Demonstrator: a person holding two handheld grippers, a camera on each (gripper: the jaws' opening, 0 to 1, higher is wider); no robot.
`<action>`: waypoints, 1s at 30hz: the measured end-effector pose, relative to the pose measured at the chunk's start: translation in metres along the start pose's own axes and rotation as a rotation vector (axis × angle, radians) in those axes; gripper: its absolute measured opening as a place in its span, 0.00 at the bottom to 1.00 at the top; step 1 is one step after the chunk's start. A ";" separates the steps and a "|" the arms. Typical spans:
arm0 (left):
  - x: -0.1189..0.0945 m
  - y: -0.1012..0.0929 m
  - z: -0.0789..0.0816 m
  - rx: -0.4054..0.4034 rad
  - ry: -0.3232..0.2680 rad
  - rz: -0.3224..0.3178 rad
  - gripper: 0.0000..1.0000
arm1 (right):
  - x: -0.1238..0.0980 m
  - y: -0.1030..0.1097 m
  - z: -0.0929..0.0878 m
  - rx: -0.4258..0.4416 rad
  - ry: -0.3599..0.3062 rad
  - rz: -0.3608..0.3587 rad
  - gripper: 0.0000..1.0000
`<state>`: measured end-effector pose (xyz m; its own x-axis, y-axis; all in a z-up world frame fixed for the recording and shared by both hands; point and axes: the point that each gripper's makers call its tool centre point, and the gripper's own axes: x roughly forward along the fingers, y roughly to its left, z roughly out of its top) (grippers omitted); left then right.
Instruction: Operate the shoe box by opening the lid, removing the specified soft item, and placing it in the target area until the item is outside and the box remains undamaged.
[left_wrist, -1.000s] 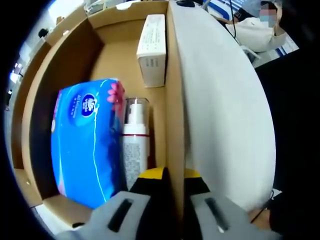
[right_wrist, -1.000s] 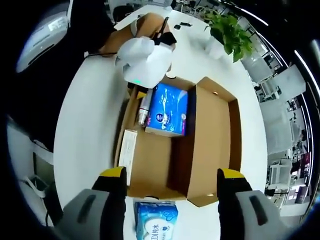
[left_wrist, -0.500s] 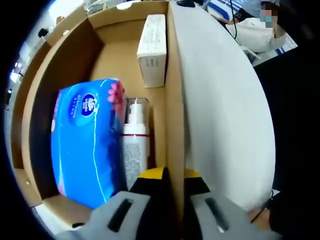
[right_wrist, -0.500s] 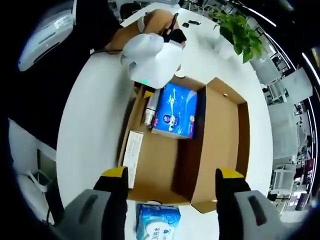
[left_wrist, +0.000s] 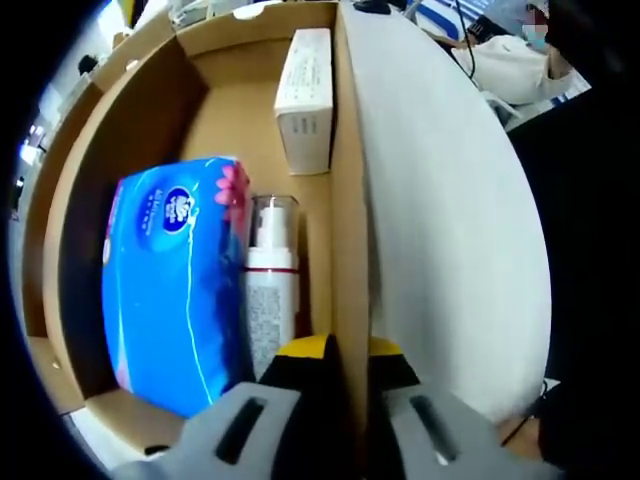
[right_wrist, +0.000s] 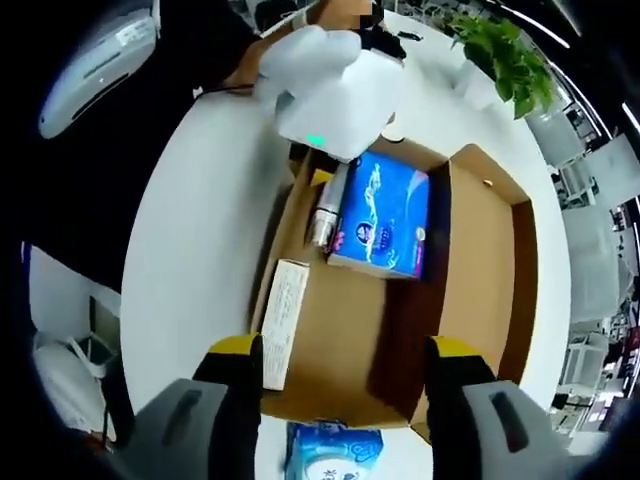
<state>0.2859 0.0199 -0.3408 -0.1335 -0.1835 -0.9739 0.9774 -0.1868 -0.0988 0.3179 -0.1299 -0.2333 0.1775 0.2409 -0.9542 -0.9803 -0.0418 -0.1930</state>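
My right gripper (right_wrist: 340, 370) has dropped closer over the open brown cardboard shoe box (right_wrist: 345, 385), jaws wide, empty; left gripper (left_wrist: 338, 365) pinches the box's side wall beside the blue tissue pack (left_wrist: 175, 285).

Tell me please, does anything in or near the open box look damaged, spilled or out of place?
Nothing looks damaged or spilled. The blue tissue pack, the spray bottle and the small white carton lie flat inside the cardboard box. The left gripper is clamped on a box wall. One light-blue soft pack lies on the white table, outside the box.
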 end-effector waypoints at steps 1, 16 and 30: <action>0.000 0.000 0.000 -0.001 0.000 0.000 0.05 | 0.003 0.004 0.000 0.017 -0.001 0.019 0.67; -0.001 0.000 0.000 0.000 -0.001 -0.004 0.05 | 0.018 0.015 -0.009 0.075 0.023 0.078 0.59; 0.001 0.001 0.002 0.001 0.004 0.002 0.05 | 0.039 0.026 -0.018 0.106 0.035 0.130 0.45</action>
<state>0.2859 0.0173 -0.3413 -0.1306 -0.1801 -0.9749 0.9775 -0.1875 -0.0963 0.3006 -0.1392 -0.2794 0.0501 0.2060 -0.9773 -0.9985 0.0324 -0.0444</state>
